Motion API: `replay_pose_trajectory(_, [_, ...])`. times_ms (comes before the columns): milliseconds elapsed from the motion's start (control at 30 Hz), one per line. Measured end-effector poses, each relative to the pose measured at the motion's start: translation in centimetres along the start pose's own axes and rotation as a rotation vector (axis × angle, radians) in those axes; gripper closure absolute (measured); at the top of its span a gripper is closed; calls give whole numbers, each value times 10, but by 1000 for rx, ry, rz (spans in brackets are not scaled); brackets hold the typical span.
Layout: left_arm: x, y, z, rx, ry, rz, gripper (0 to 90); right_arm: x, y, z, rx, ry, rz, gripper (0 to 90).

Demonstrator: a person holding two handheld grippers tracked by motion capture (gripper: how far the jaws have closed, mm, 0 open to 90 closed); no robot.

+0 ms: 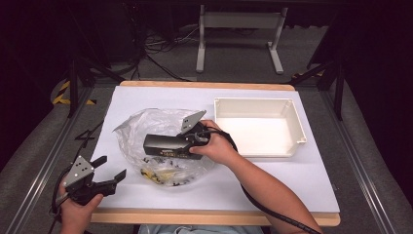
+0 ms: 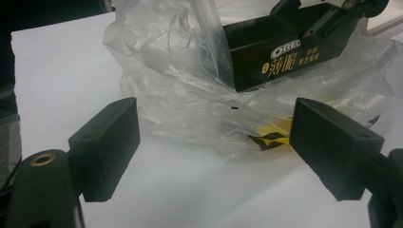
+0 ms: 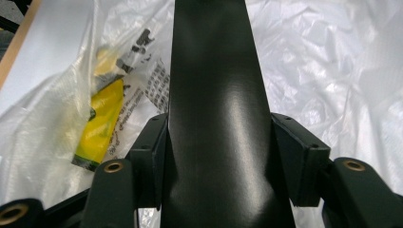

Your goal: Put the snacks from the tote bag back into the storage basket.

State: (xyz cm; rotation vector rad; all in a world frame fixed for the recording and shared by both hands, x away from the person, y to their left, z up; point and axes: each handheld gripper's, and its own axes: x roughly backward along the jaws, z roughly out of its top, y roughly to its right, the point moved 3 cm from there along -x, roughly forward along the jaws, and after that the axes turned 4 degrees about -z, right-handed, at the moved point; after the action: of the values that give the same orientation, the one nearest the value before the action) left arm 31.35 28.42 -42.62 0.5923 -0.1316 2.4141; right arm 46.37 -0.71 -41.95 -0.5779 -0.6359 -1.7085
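White paper (image 1: pixel 311 170) covers the table, whose wooden edge shows along the near and far sides. At the lower left of the high view the left gripper (image 1: pixel 111 169) is held in a hand (image 1: pixel 75 214) just off the table's near left corner, its jaws spread wide apart and gripping nothing; in the left gripper view the two black pads frame the bag's near edge without touching it. Just right of it, left of centre in the high view, lies a crumpled clear plastic bag (image 1: pixel 139 124) on the paper, with a yellow packet (image 1: pixel 163 175) and small dark printed items showing through its near side. In the right gripper view the yellow packet (image 3: pixel 102 121) lies inside the bag at the left of the frame. Above the bag's middle the right gripper (image 1: pixel 168 145) holds a long black box (image 1: pixel 158 144) level, its jaws pressed against the box's two sides, as the right gripper view shows closely. White and gold print marks the box's (image 2: pixel 280 50) side in the left gripper view. The right hand (image 1: pixel 216 146) and forearm reach in from the bottom right. At the upper right of the table stands an empty white tray (image 1: pixel 297 119), well apart from the bag.
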Motion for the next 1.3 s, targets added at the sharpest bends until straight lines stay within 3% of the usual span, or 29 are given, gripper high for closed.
replay_pose_trajectory(367, [0, 0, 0, 2, 0, 1, 182, 22, 4, 23, 38, 43, 0, 434])
replay_pose_trajectory(667, [0, 0, 0, 0, -2, 2, 181, 41, 8, 41, 73, 46, -6, 434])
replay_pose_trajectory(1300, [-1, 0, 0, 2, 1, 3, 181, 85, 16, 65, 97, 91, 5, 434])
